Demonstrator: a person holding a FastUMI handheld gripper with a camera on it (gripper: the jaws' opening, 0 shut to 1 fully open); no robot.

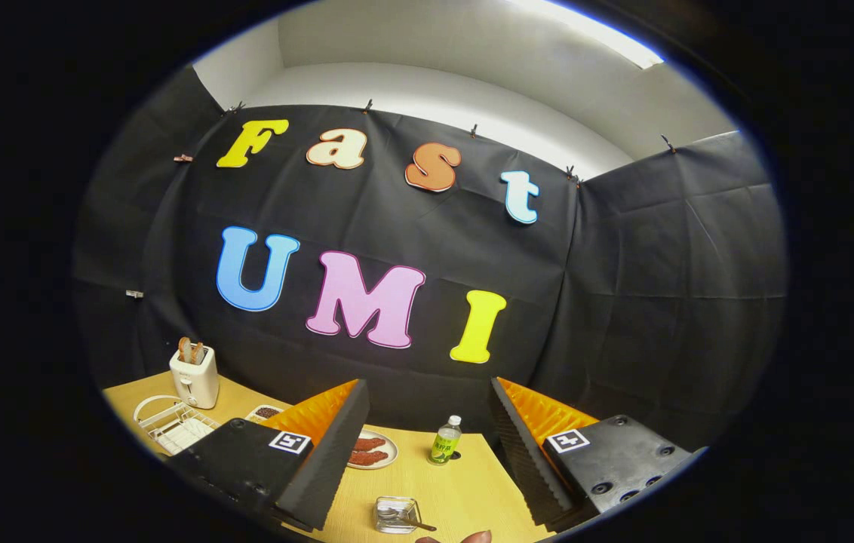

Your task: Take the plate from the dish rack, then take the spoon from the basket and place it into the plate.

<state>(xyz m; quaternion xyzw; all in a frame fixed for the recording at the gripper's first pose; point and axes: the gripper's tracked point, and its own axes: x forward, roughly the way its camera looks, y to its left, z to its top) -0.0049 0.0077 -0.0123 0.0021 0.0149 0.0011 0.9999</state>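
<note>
My gripper [427, 386] is open and held high above the wooden table [465, 490], its fingers wide apart with nothing between them. A small clear glass dish [395, 514] with a spoon [406, 519] in it sits on the table below the gap between the fingers. A white wire dish rack [170, 422] stands far off to the left, beyond the left finger [336, 445]; I cannot tell what it holds. A round plate [373, 450] with red-brown food pieces lies just beside the left finger, partly hidden by it.
A white toaster [195, 375] with toast stands behind the rack. A small tray of dark bits [265, 412] lies near the left finger. A green bottle [445, 440] stands mid-table. A person's fingertip [474, 537] shows near the glass dish.
</note>
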